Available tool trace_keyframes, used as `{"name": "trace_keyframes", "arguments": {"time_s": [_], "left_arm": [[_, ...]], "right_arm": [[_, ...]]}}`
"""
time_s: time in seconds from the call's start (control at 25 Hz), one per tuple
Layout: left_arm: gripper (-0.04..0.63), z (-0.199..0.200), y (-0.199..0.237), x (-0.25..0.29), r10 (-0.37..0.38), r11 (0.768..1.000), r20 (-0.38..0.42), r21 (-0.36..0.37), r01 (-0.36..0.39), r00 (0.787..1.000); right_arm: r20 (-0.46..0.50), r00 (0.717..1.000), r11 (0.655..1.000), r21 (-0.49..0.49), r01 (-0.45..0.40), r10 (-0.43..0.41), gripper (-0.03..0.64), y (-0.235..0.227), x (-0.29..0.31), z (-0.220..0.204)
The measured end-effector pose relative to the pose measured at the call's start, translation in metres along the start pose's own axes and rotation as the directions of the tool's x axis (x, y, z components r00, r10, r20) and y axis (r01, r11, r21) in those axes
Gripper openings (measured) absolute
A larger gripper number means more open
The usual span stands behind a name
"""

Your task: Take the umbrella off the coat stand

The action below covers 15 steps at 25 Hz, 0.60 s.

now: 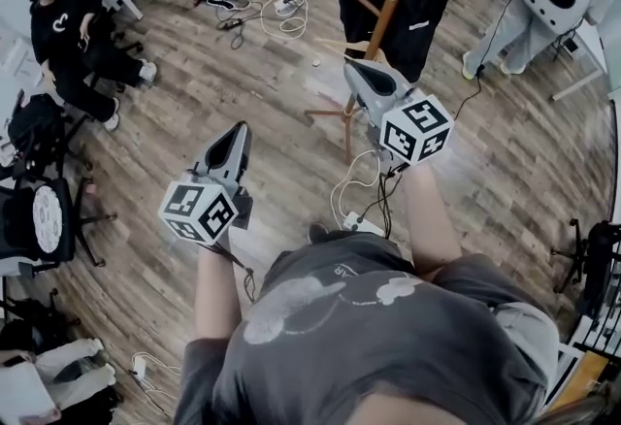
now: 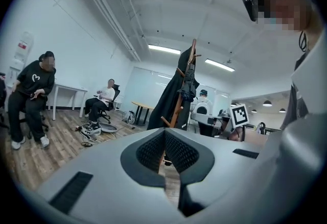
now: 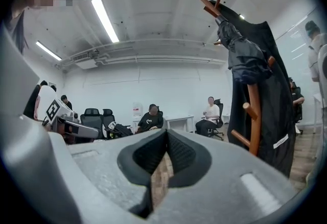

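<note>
Left tongs [image 1: 236, 130] and right tongs [image 1: 351, 66], both closed tight and empty, face the coat stand [image 1: 384, 17].
The folded dark umbrella [image 3: 244, 57] hangs high on the stand beside a black coat [image 3: 278, 95]; neither tongs touch the stand, and the right is nearer.

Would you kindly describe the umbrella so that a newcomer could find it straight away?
Look for the wooden coat stand, draped with a long black coat. Near its top pegs hangs the umbrella: a short, folded, crumpled dark bundle, far smaller than the coat.
</note>
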<state>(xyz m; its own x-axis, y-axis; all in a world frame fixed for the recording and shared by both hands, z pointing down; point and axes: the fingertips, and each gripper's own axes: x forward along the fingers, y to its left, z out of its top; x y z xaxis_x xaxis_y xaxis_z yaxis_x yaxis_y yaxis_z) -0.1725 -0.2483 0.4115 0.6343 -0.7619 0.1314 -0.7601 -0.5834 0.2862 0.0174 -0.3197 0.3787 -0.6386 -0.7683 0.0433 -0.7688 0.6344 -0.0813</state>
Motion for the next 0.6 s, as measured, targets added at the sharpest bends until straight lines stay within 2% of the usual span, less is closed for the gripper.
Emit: {"name": "trace_keyframes", "arguments": {"time_s": [0.16,0.32,0.6], "left_arm": [[0.003,0.006,0.009,0.021,-0.005,0.999,-0.008,0.048,0.005,1.0],[0.003,0.018,0.017,0.04,-0.022,0.998,-0.003,0.058,0.022,1.0],[0.003,0.039,0.027,0.088,-0.106,0.992,-0.001,0.07,0.106,0.994]], "right_arm": [[0.013,1.0,1.0,0.0,0.027,-0.027,-0.002,-0.021,0.006,0.005],[0.024,0.998,0.998,0.004,0.062,-0.062,-0.002,-0.038,0.006,0.01],[0.049,0.988,0.989,-0.002,0.145,-0.145,-0.002,-0.068,0.008,0.02]]}}
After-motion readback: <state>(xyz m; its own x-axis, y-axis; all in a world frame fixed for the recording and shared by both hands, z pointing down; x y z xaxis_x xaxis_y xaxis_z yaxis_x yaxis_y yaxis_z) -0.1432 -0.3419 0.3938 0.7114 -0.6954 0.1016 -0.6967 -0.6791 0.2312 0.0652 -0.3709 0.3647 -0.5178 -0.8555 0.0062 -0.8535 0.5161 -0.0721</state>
